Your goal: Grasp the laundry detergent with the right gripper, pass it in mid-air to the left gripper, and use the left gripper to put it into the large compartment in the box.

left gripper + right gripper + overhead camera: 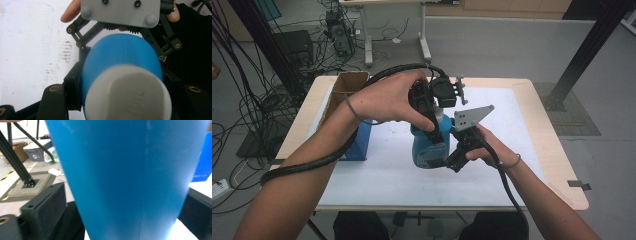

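blue bottle (428,147): label on front, print too small and blurred to read | blue box (203,162): pale line of lettering near lower edge, illegible | no readable text, brand, number or sign elsewhere

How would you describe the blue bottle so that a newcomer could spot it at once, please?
On the white mat covering the table, look between the two grippers at its middle. The blue bottle stands there, labelled and white-capped, unlike the open cardboard box to its left.
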Demonstrator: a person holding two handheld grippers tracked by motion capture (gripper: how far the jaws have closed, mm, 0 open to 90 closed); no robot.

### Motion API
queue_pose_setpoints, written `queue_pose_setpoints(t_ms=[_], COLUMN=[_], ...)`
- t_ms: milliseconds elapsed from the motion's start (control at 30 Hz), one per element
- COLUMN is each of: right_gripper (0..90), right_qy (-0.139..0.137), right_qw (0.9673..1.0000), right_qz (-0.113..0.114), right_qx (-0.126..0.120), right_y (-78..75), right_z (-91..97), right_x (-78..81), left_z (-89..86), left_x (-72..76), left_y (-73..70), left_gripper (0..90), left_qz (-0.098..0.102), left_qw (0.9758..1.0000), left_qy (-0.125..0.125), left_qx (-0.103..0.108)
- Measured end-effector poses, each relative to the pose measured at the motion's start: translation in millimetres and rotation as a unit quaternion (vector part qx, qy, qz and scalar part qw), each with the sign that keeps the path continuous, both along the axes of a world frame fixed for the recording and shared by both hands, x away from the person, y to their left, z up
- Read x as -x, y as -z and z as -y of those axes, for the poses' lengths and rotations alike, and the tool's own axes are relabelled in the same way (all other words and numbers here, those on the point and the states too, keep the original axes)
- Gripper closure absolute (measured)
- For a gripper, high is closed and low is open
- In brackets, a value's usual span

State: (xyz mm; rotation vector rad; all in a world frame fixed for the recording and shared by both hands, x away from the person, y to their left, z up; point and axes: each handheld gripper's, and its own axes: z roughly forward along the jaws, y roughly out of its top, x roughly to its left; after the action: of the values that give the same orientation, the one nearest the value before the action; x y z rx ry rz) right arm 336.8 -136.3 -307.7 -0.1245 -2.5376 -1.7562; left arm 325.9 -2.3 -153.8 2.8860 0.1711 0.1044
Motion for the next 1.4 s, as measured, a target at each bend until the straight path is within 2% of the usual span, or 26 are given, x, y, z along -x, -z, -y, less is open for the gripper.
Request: queue_pose_setpoints(t_ms=[167, 233, 267, 300, 467, 533, 600, 733, 867, 1000, 1067, 1100, 1167, 1200, 1233, 1267, 1300, 1333, 1400], right_gripper=[1.0, 1.1, 1.1, 1.1, 1.4, 1.4, 1.8, 1.6, 1.7, 2.0, 2.1, 2.2, 2.5, 2.5, 2.6, 2.8, 3.4, 3.7, 3.7], right_qy=[0.002, 0.000, -0.002, -0.002, -0.004, -0.003, -0.004, 0.013, 0.023, 0.032, 0.039, 0.041, 0.050, 0.054, 0.063, 0.065, 0.073, 0.080, 0.090], right_qw=[0.9993, 0.9984, 0.9967, 0.9967, 0.9926, 0.9902, 0.9859, 0.9813, 0.9751, 0.9665, 0.9617, 0.9592, 0.9535, 0.9501, 0.9451, 0.9438, 0.9395, 0.9382, 0.9325], right_qz=[0.009, 0.000, -0.006, -0.006, -0.017, -0.020, -0.028, -0.037, -0.044, -0.051, -0.054, -0.052, -0.056, -0.057, -0.063, -0.064, -0.062, -0.058, -0.060], right_qx=[0.035, 0.056, 0.081, 0.081, 0.120, 0.138, 0.165, 0.188, 0.216, 0.250, 0.266, 0.275, 0.292, 0.302, 0.314, 0.318, 0.329, 0.332, 0.345], right_y=[-9.5, -11.9, -13.9, -13.9, -17.1, -18.2, -19.2, -19.4, -19.6, -18.4, -17.1, -16.2, -14.3, -13.5, -12.6, -12.2, -11.4, -11.3, -10.0], right_z=[1.2, 2.6, 3.9, 3.9, 7.5, 8.9, 10.8, 15.7, 21.8, 26.8, 30.0, 31.7, 35.5, 37.5, 40.6, 41.7, 44.3, 46.2, 51.9], right_x=[-0.1, -0.9, -2.4, -2.4, -5.5, -6.4, -7.1, -9.5, -11.3, -13.5, -14.9, -15.6, -17.7, -18.5, -19.8, -20.4, -21.6, -22.2, -24.9], left_z=[-0.7, -0.8, -1.0, -1.2, -1.8, -2.6, -4.0, -8.2, -12.3, -14.1, -16.1, -17.6, -19.7, -22.0, -22.8, -24.6, -25.6, -27.5, -30.3], left_x=[-0.9, -1.2, -2.0, -2.8, -5.6, -7.5, -8.5, -11.5, -14.6, -15.5, -16.5, -17.5, -18.1, -19.3, -19.7, -20.2, -20.4, -21.1, -21.5], left_y=[-0.2, -0.5, -0.8, -1.0, -0.4, -0.4, -0.8, -1.2, -0.4, -0.4, -0.6, -1.6, -2.8, -4.1, -4.3, -4.8, -5.2, -6.1, -7.4], left_gripper=[37.6, 37.6, 37.7, 37.7, 37.6, 37.7, 37.7, 37.6, 37.7, 37.7, 37.6, 37.7, 37.7, 37.7, 37.7, 37.7, 37.7, 37.6, 37.6], left_qz=[0.002, 0.004, 0.002, 0.001, 0.002, 0.001, 0.006, 0.006, 0.001, 0.011, 0.010, 0.009, 0.006, 0.004, 0.003, 0.004, 0.004, 0.004, 0.007], left_qw=[0.9999, 0.9999, 0.9998, 0.9998, 0.9990, 0.9984, 0.9978, 0.9959, 0.9930, 0.9903, 0.9886, 0.9870, 0.9853, 0.9832, 0.9827, 0.9814, 0.9806, 0.9792, 0.9777], left_qy=[-0.011, -0.015, -0.020, -0.022, -0.044, -0.057, -0.065, -0.090, -0.118, -0.138, -0.150, -0.161, -0.171, -0.183, -0.185, -0.192, -0.196, -0.203, -0.210], left_qx=[0.005, 0.005, 0.003, -0.001, -0.004, -0.006, -0.002, 0.004, 0.002, 0.000, -0.002, 0.002, 0.000, 0.004, 0.003, 0.004, 0.005, 0.004, 0.004])
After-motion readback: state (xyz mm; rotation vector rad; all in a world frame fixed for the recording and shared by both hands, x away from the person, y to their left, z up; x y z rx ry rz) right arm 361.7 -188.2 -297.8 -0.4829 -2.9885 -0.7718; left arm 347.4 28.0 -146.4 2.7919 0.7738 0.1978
